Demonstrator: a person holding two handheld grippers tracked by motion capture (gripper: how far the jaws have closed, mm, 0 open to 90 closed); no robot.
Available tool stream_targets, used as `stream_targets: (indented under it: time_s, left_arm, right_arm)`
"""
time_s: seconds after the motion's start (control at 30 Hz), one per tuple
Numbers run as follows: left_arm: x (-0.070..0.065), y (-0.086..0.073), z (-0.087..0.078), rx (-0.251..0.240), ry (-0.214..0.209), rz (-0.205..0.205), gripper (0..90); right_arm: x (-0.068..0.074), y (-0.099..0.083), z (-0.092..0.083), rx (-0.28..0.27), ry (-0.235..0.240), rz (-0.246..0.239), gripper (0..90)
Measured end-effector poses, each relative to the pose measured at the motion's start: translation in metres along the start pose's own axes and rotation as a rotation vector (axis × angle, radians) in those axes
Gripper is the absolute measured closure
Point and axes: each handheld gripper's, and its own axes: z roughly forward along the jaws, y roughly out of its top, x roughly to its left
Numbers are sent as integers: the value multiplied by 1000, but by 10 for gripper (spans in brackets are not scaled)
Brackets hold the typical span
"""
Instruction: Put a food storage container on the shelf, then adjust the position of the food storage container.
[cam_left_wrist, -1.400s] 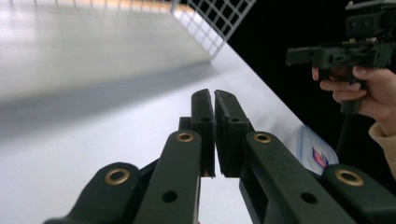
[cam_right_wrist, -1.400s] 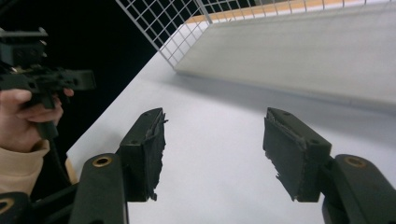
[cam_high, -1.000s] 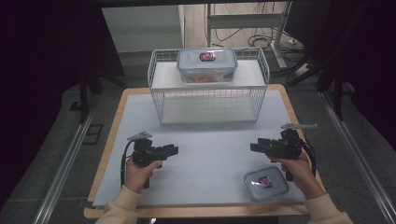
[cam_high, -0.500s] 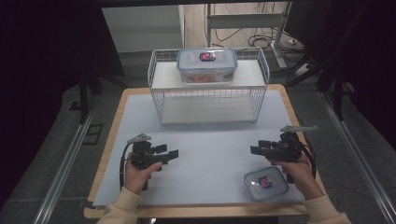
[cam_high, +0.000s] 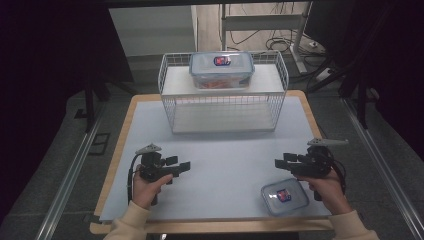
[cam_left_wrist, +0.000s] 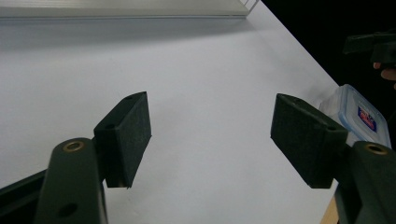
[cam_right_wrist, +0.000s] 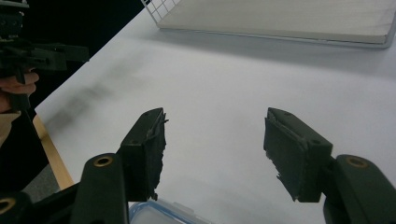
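At the near edge of the table (cam_high: 220, 165), at about five o'clock from its centre, we see a small clear lidded container (cam_high: 284, 196) with a red-and-blue label lying flat on the white surface; what it holds we cannot tell. Just beside it, at its one o'clock, our right gripper (cam_high: 280, 163) hovers with nothing between its jaws, which stand wide though they have just been closing a little; in the right gripper view (cam_right_wrist: 212, 144) the container's rim (cam_right_wrist: 161, 213) peeks up at six o'clock below the jaws. Well apart at nine o'clock, our left gripper (cam_high: 182, 165) also stands wide and empty above bare table, and in the left gripper view (cam_left_wrist: 210, 140) the small container (cam_left_wrist: 359, 116) lies off at three o'clock. Farther back, at twelve o'clock, a white wire rack (cam_high: 224, 107) carries on its top shelf a larger clear lidded box (cam_high: 221, 69), with something orange-red showing inside.
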Motion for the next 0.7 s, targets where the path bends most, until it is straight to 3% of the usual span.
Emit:
stream_targets:
  time_s: [0.13, 0.47, 0.6, 0.7]
  left_arm:
    - [1, 1, -1, -7, -1, -2, 279]
    - [3, 1, 3, 0, -5, -18, 279]
    - [2, 1, 6, 9, -6, -18, 280]
    - [2, 1, 7, 15, -9, -16, 281]
  right_arm:
    - [1, -3, -6, 8, 9, -16, 526]
    - [-1, -14, -30, 33, -58, -60, 829]
    - [2, -26, -45, 58, -74, -96, 874]
    - [2, -38, -56, 64, -83, -91, 897]
